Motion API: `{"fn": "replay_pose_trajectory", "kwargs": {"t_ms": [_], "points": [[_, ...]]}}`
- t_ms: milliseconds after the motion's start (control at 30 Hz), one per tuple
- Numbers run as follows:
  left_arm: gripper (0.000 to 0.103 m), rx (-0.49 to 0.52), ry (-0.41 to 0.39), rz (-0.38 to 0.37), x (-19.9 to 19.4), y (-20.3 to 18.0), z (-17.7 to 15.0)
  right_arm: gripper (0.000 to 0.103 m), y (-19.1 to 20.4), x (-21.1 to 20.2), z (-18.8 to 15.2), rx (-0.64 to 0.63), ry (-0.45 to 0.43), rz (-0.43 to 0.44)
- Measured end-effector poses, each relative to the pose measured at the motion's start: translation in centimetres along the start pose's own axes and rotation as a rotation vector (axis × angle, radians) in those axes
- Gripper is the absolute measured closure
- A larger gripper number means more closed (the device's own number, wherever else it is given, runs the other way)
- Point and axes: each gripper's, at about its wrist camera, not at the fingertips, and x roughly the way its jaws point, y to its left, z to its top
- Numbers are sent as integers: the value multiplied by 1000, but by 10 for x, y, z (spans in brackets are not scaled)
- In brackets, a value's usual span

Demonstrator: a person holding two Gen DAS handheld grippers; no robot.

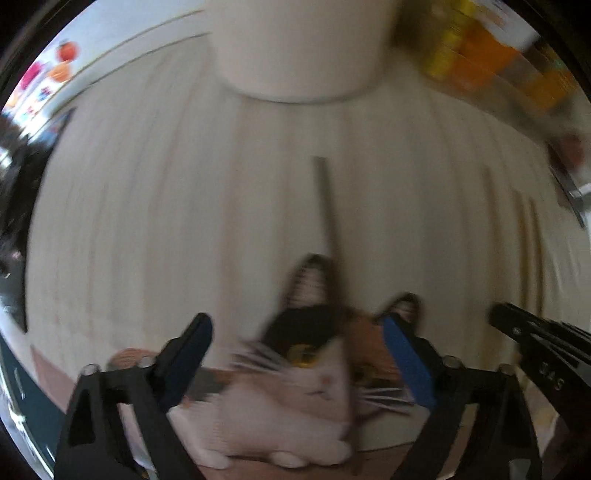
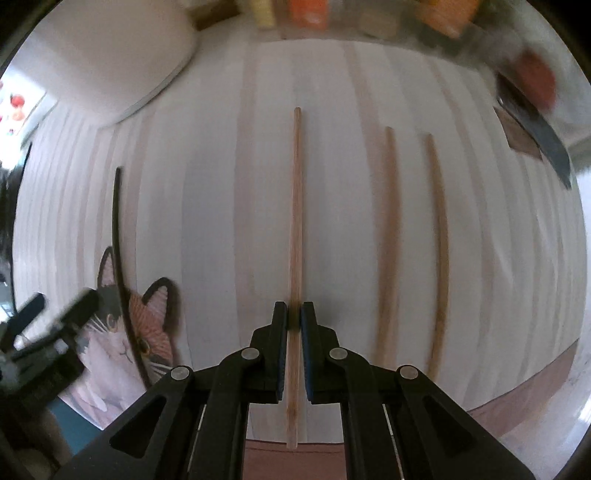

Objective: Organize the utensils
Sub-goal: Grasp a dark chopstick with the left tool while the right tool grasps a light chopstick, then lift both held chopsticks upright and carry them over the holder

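Note:
My right gripper is shut on a light wooden chopstick that runs straight away from me over the pale striped mat. Two more wooden chopsticks lie parallel to its right. A dark chopstick lies at the left, its near end across a cat-shaped mat. In the blurred left wrist view my left gripper stands open above the cat-shaped mat. The dark chopstick runs between its fingers, untouched. The right gripper shows at the right edge.
A large white container stands at the far edge of the mat. Yellow and orange jars line the back. A dark-bladed knife lies at the far right. The brown table edge curves along the near right.

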Motion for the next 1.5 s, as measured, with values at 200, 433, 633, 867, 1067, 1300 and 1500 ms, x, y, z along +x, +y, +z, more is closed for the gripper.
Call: {"fn": "replay_pose_trajectory", "kwargs": {"t_ms": [200, 433, 633, 867, 1067, 1300, 1500], "points": [[73, 76, -22, -4, 7, -21, -1, 96, -18, -12, 1, 64, -22, 50], [99, 134, -48, 71, 7, -11, 12, 96, -56, -20, -23, 58, -23, 25], [99, 81, -28, 61, 7, 11, 16, 95, -8, -8, -33, -26, 47, 13], [97, 54, -14, 26, 9, 26, 30, 87, -2, -12, -11, -36, 50, -43], [96, 50, -6, 13, 7, 44, 31, 88, 6, -9, 11, -68, 48, -83], [96, 57, -4, 19, 6, 40, 42, 95, 32, -7, 23, -108, 42, -58], [97, 46, -6, 28, 11, 30, 46, 95, 51, -10, 35, -145, 76, -88]]}}
